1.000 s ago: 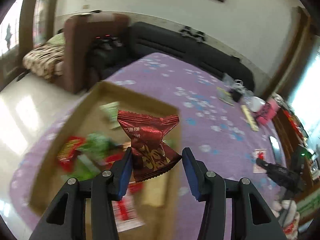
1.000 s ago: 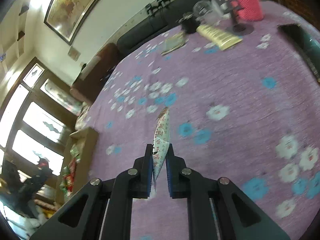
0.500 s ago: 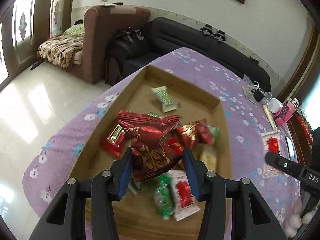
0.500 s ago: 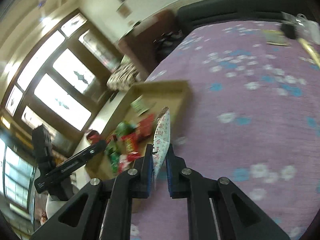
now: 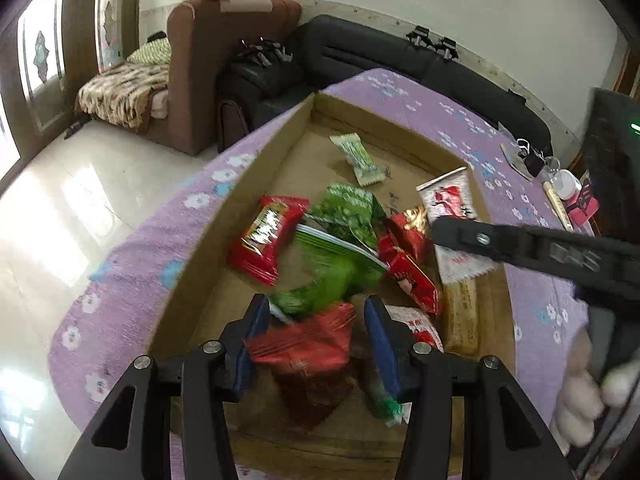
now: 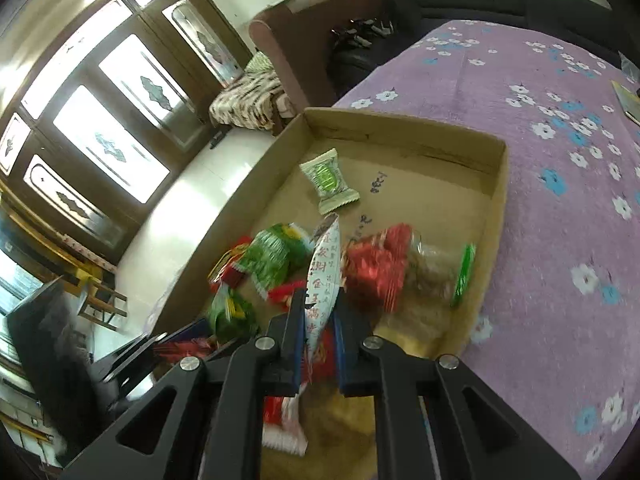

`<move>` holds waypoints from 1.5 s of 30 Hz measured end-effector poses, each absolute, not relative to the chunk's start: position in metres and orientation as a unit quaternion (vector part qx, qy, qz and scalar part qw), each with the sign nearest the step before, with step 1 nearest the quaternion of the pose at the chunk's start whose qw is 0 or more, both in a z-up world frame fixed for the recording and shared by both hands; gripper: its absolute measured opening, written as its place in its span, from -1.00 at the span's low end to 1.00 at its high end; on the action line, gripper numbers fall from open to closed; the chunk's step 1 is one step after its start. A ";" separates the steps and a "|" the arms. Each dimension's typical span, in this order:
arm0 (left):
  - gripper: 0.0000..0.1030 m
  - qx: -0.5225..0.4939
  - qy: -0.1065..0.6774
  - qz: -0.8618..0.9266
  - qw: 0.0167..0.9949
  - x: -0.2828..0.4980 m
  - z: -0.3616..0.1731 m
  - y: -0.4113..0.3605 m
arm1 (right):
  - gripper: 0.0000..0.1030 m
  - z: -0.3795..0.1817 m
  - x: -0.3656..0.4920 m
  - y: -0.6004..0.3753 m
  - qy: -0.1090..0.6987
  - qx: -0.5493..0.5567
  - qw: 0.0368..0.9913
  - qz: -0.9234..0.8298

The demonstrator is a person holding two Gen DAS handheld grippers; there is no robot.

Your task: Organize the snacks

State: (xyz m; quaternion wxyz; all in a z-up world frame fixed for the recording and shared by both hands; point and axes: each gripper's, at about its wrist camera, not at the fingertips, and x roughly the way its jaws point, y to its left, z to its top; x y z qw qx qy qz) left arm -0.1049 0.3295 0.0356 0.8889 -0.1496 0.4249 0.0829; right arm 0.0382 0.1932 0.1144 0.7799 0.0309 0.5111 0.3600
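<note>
Purple floral cloth (image 5: 132,264) covered the table, with a brown armchair (image 5: 208,64) and a black sofa (image 5: 400,56) behind it near a pale wall. From the left wrist view, a shallow cardboard box (image 5: 224,220) sat on the cloth and held a heap of wrapped snacks: a pale green candy (image 5: 358,156) lay alone toward the far end, a red packet (image 5: 266,238) lay near the left wall, and green packets (image 5: 344,240) were piled in the middle. The left hand-held gripper (image 5: 316,344) hung above the near end of the box with its blue pads spread apart, and a dark red wrapper (image 5: 308,348), blurred, sat loose between them, not pinched. The other tool's black finger reached across from the right.

From the right wrist view, the right hand-held gripper (image 6: 320,332) was clenched on a thin white packet (image 6: 324,276) with red print, held edge-on over the snack pile. The same box (image 6: 500,208) lay below, with the green candy (image 6: 328,180) apart from the pile. Tall wooden-framed windows (image 6: 112,140) filled the left side.
</note>
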 end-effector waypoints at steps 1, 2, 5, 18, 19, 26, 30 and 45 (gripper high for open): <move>0.02 -0.147 0.421 0.087 0.891 -0.106 0.038 0.330 | -0.77 0.112 0.044 0.196 0.514 0.031 0.781 0.353; 0.03 -0.144 0.415 0.092 0.894 -0.108 0.041 0.331 | -0.77 0.111 0.048 0.198 0.515 0.032 0.782 0.348; 0.11 -0.133 0.399 0.108 0.901 -0.114 0.050 0.333 | -0.77 0.109 0.059 0.200 0.515 0.032 0.788 0.336; 0.48 -0.079 0.345 0.156 0.922 -0.129 0.084 0.317 | -0.67 0.130 0.016 0.176 0.493 0.051 0.787 0.369; 0.48 -0.077 0.345 0.158 0.922 -0.130 0.085 0.315 | -0.67 0.132 0.013 0.173 0.490 0.052 0.787 0.370; 0.59 -0.063 0.344 0.165 0.922 -0.130 0.092 0.300 | -0.40 0.144 -0.018 0.139 0.452 0.039 0.818 0.353; 0.70 -0.054 0.344 0.168 0.922 -0.129 0.095 0.287 | -0.32 0.150 -0.034 0.115 0.424 0.018 0.843 0.331; 0.79 -0.007 0.321 0.150 0.935 -0.136 0.121 0.231 | -0.22 0.166 -0.054 0.043 0.372 0.011 0.881 0.292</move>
